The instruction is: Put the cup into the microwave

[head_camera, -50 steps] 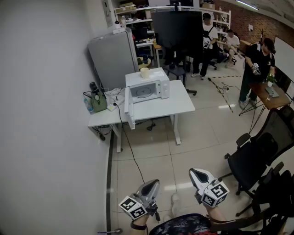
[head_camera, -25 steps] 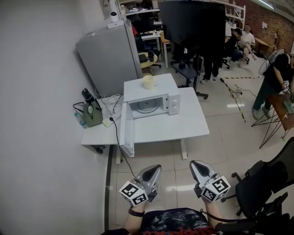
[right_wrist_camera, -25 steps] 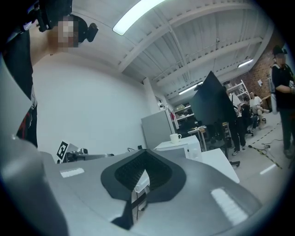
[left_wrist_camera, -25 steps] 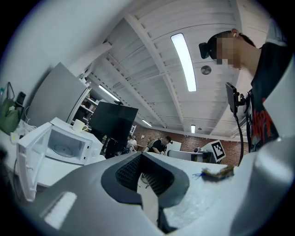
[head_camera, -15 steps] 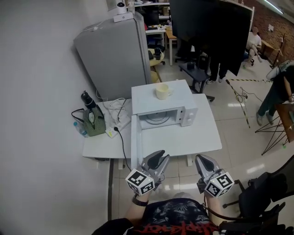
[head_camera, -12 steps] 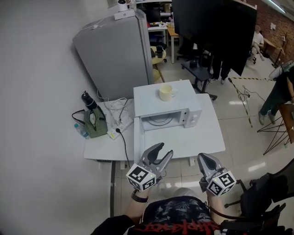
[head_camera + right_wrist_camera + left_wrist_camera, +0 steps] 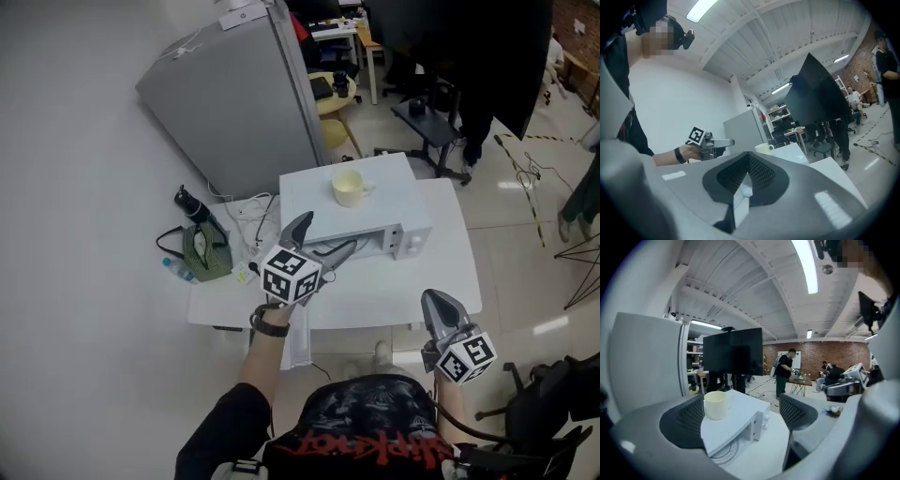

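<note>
A cream cup point(image 7: 348, 187) stands upright on top of the white microwave point(image 7: 375, 206), whose door point(image 7: 296, 339) hangs open toward me. My left gripper point(image 7: 328, 234) is held out over the microwave's front left corner. Its jaws are opening wide with nothing between them. In the left gripper view the cup point(image 7: 716, 404) stands ahead, just inside the left pad point(image 7: 684, 423), apart from it. My right gripper point(image 7: 436, 305) stays low at the table's near right edge, shut and empty. The right gripper view shows its pads point(image 7: 761, 173) pressed together, with the cup point(image 7: 764, 147) far beyond.
The microwave rests on a white table point(image 7: 441, 272). A green bag point(image 7: 202, 251), a black bottle point(image 7: 187, 201) and cables lie on a lower table to the left. A tall grey cabinet point(image 7: 234, 94) stands behind. Office chairs, a big black screen and people fill the room beyond.
I have come up to the table. My left gripper has risen forward to the microwave and its jaws have spread from shut to wide. The right gripper stays low and shut.
</note>
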`<state>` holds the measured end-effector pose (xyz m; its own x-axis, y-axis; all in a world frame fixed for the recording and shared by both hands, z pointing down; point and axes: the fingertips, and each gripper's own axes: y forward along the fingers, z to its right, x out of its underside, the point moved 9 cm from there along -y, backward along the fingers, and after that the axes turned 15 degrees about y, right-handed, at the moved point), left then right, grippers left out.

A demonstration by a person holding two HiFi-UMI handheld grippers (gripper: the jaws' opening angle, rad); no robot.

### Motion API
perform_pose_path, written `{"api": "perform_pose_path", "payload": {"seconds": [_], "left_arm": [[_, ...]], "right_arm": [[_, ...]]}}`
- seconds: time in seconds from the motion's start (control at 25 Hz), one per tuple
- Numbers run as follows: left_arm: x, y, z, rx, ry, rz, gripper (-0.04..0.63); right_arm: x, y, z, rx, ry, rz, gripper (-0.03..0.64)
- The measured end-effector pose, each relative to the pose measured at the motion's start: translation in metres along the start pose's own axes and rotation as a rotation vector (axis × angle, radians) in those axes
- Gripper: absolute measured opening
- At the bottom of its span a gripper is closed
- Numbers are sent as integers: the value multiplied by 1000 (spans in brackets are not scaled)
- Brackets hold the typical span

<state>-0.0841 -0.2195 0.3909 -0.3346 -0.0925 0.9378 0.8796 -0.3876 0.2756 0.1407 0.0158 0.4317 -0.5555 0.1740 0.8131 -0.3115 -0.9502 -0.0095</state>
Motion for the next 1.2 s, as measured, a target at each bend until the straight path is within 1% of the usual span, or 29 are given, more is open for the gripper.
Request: {"api": "perform_pose_path", "payload": {"seconds": [0.12,0.2,0.32,0.4,0.48,0.56,0.6,0.72,0.84,0.88,0.96,1.08,1.2], "left_arm": [[22,67,-33,-106,-66,-118,476],[45,106,-46,-170,-88,-192,476],[72,148,-62,-223,-102,-271,479],[84,163,-71,-235,-114,-294,480],[92,169,-77,-254,-127,-279,480],[96,174,-84,-270,-138,-241,480],[97,178,-87,-264,-138,-224,480],[101,188,-92,-198,-120,-212,480],[99,195,-95,-135,-82,-207,475],[99,197,-97,-120,-69,-208,444],[99,198,-97,-108,-50,-204,440],[97,182,-93,-142,-23,-170,437],[93,143,-83,-202,-19,-112,436]], "right_arm": [[-12,3,30,10,43,27,-3],[-16,3,47,24,62,31,-3],[-25,1,70,55,77,32,-3],[-30,-3,82,83,84,37,-3],[-33,-6,95,113,89,41,-3],[-35,-7,107,137,96,44,-3],[-36,-7,113,145,101,46,-3],[-40,-3,122,159,111,43,-3],[-44,5,127,157,115,35,-3],[-44,8,128,154,114,30,-3],[-43,13,129,145,111,16,-3],[-43,21,128,125,110,-3,-3],[-42,36,125,94,114,-19,-3]]}}
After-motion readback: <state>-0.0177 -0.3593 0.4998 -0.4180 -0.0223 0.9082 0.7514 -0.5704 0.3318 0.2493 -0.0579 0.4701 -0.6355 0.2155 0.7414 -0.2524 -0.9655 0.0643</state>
